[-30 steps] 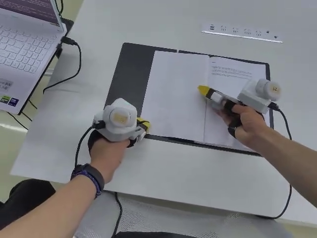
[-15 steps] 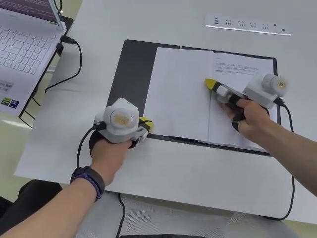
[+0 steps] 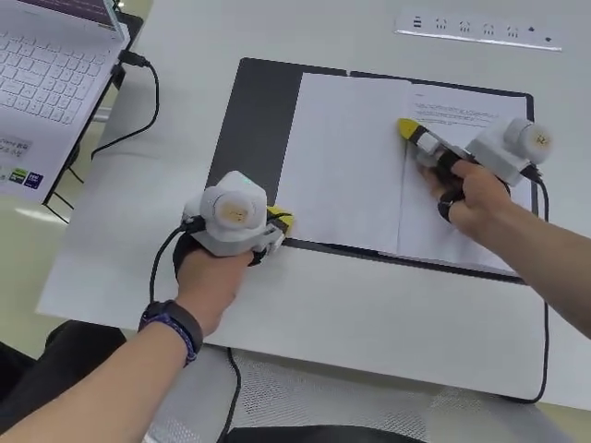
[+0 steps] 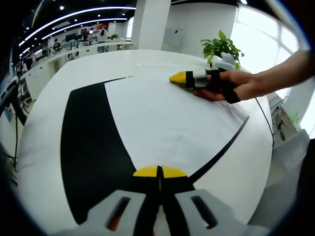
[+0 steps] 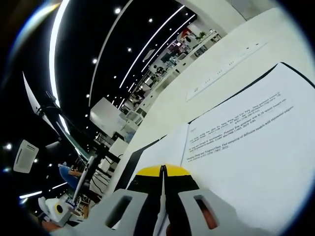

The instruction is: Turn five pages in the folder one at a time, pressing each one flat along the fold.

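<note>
A black folder (image 3: pixel 249 120) lies open on the white table, with a blank left page (image 3: pixel 346 157) and a printed right page (image 3: pixel 466 111). My left gripper (image 3: pixel 279 221) is shut, its yellow tips resting on the folder's near left corner (image 4: pixel 158 171) at the blank page's edge. My right gripper (image 3: pixel 406 129) is shut too, its yellow tips pressed on the fold between the pages, near the top. In the right gripper view its tips (image 5: pixel 162 170) sit on the fold just below the printed lines (image 5: pixel 236 125). The right gripper (image 4: pixel 179 77) also appears in the left gripper view, far across the page.
A laptop (image 3: pixel 46 65) sits at the far left with a black cable (image 3: pixel 138 101) running along the table. A white power strip (image 3: pixel 476 28) lies beyond the folder. The table's near edge is close behind both hands.
My right gripper has slid up along the fold toward the top of the pages. The left gripper stays on the folder's near corner. The camera has shifted.
</note>
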Demonstrator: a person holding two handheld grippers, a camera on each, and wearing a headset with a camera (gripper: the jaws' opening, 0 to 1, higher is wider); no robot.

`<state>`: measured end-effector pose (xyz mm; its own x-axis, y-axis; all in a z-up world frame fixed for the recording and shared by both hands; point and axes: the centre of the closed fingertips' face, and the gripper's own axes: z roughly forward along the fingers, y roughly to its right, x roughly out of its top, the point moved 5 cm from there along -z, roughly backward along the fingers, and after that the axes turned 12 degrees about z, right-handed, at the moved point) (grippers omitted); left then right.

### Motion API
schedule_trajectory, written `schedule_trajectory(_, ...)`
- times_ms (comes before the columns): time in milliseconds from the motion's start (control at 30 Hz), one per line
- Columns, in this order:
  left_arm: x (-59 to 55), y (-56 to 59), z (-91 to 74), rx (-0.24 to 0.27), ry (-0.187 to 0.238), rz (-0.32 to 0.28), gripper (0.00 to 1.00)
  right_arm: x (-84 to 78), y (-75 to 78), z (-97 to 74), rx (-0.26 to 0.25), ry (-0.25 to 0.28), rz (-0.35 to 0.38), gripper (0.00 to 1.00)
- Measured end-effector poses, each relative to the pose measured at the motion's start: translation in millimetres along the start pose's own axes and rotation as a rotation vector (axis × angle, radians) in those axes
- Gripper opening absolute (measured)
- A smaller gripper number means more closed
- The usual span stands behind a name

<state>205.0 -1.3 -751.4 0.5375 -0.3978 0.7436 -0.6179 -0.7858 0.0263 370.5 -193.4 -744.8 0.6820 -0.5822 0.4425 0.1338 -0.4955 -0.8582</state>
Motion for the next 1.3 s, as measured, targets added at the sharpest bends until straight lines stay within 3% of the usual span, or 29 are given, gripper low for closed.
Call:
schedule_trajectory(500, -1.3, 0.0, -1.2, 0.000, 0.018, -0.011, 0.00, 17.5, 0.4, 21.1, -0.057, 0.044, -0.013, 0.00)
schedule_trajectory(667, -0.5, 0.8, -2.3, -0.001, 0.019, 0.002, 0.00, 37.9, 13.1, 38.6, -0.082, 0.056, -0.008, 0.00)
schedule_trajectory(1000, 1.1, 1.8, -6.4, -0.004, 0.022, 0.003, 0.00, 48.6, 14.0, 46.8, -0.093, 0.129, 0.040, 0.00)
schedule_trajectory(1300, 2.1, 1.6, -7.6, -0.011, 0.020, 0.004, 0.00, 52.6, 19.7, 51.8, -0.093, 0.125, 0.026, 0.00)
